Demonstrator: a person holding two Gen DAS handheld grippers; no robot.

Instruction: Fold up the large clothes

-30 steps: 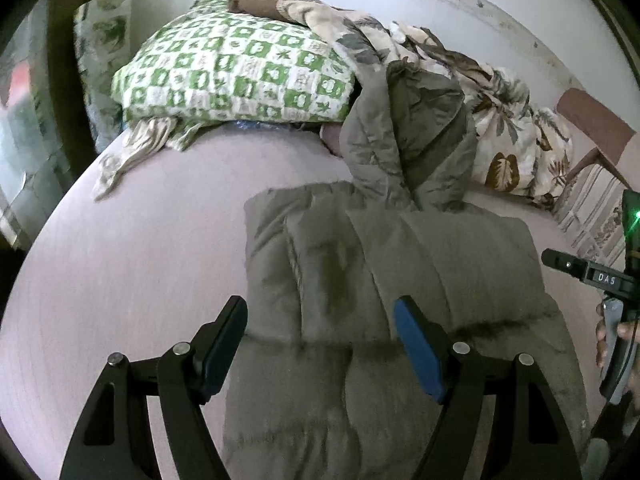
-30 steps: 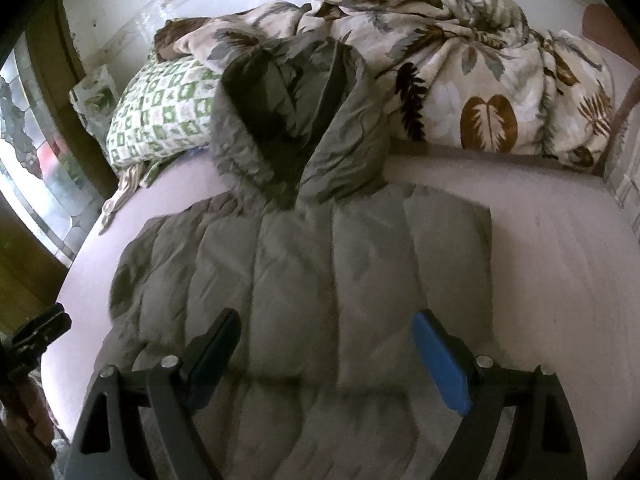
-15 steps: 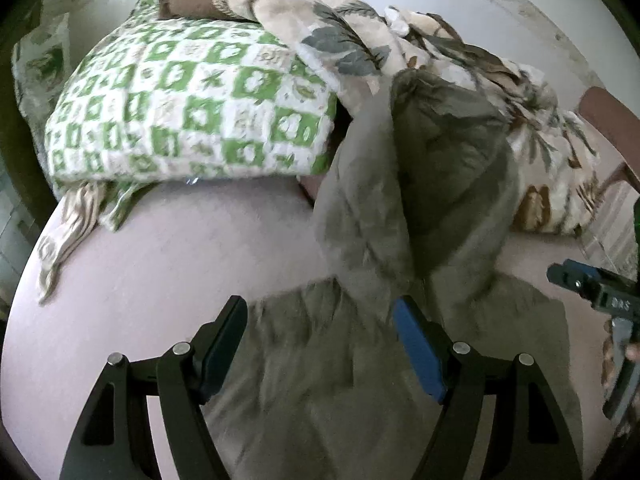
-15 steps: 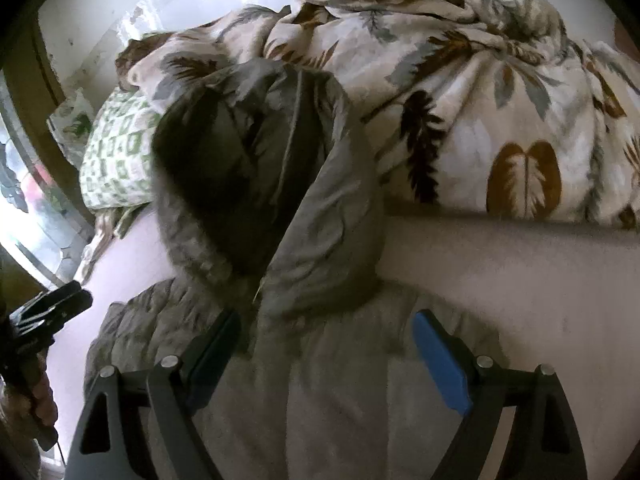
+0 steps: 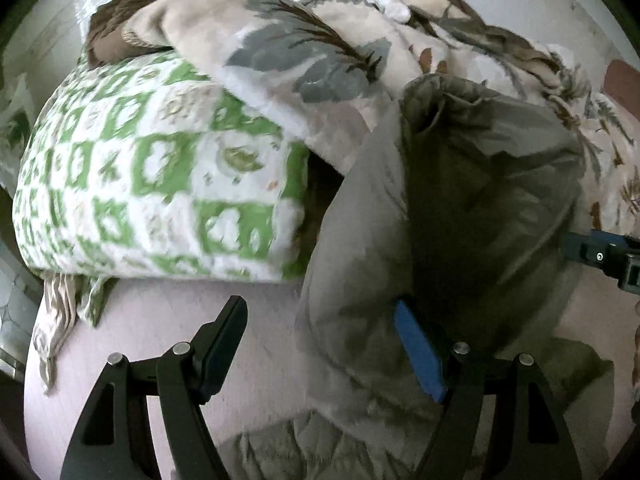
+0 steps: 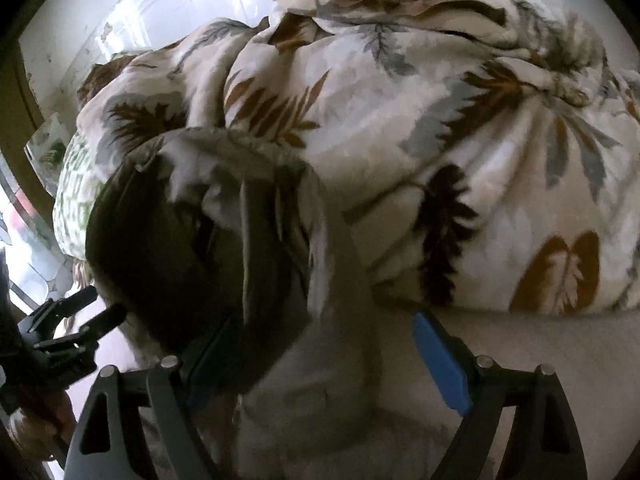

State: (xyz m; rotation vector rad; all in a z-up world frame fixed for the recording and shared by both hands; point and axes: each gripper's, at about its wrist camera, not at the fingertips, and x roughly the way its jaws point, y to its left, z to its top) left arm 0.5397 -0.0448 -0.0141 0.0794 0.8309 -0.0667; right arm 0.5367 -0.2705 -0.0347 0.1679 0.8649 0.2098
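Bed (image 5: 168, 320): pale pink sheet, bare strip showing at the near left in the left wrist view and at the near right in the right wrist view (image 6: 540, 344).

Leaf-print blanket (image 6: 440, 120): bunched in a heap along the far edge of the bed. Right wrist view shows most of it; left wrist view only catches its left end (image 5: 304, 52) draped over the pillow.

Green-checked pillow (image 5: 152, 184): far left of the bed. Fills a big part of the left wrist view; in the right wrist view only a sliver (image 6: 74, 196) peeks out behind the hood.

Grey-olive padded jacket (image 5: 360, 264): lies mid-bed, hood end up against the blanket heap, hood opening dark and facing both cameras. Quilted body only visible at the bottom of the left wrist view. Right wrist view shows the hood (image 6: 208, 240) and collar close up.

Left gripper (image 5: 320, 352): jaws wide apart, nothing clamped. Blue pad sits against the hood fabric, black finger is over bare sheet. Also visible at the left edge of the right wrist view (image 6: 86, 320), with the holding hand (image 6: 38, 424) below it.

Right gripper (image 6: 324, 356): jaws wide apart, hood and collar fabric between them, not pinched as far as I can see. Its tip shows at the right edge of the left wrist view (image 5: 604, 256).
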